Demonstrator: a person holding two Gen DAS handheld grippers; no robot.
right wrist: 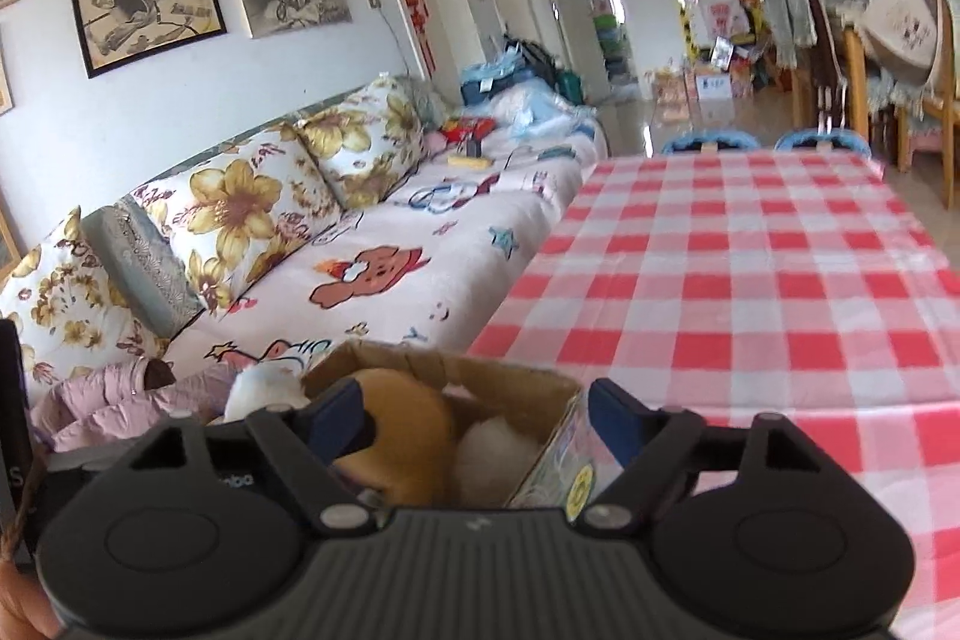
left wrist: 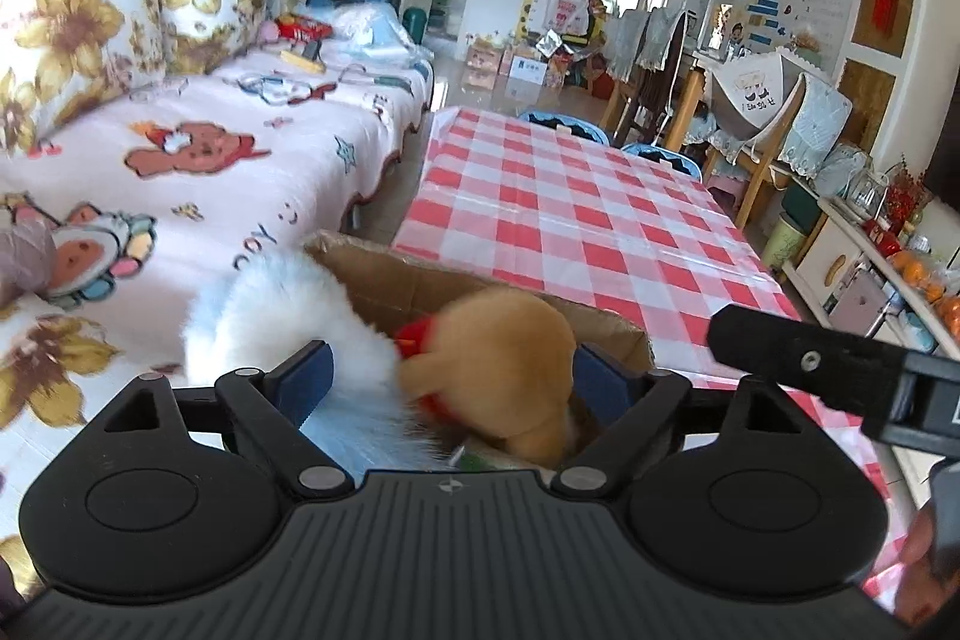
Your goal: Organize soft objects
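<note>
An open cardboard box [left wrist: 384,280] sits at the near left corner of the checked table. A tan plush toy [left wrist: 498,340] with a red collar lies in it, and a white fluffy toy [left wrist: 282,304] hangs over its left edge. My left gripper [left wrist: 456,382] is open just above the box; the tan toy is between its blue pads [left wrist: 309,376], and they do not press on it. In the right wrist view my right gripper [right wrist: 477,424] is open over the same box [right wrist: 420,364], above the tan toy [right wrist: 408,424] and a white plush [right wrist: 498,448].
The red-and-white checked table [left wrist: 570,220] stretches ahead. Left of it is a sofa [left wrist: 210,160] with a cartoon cover and floral cushions [right wrist: 240,208]. A pink jacket [right wrist: 120,400] lies on the sofa's near end. Blue chairs [right wrist: 708,142] stand at the table's far end.
</note>
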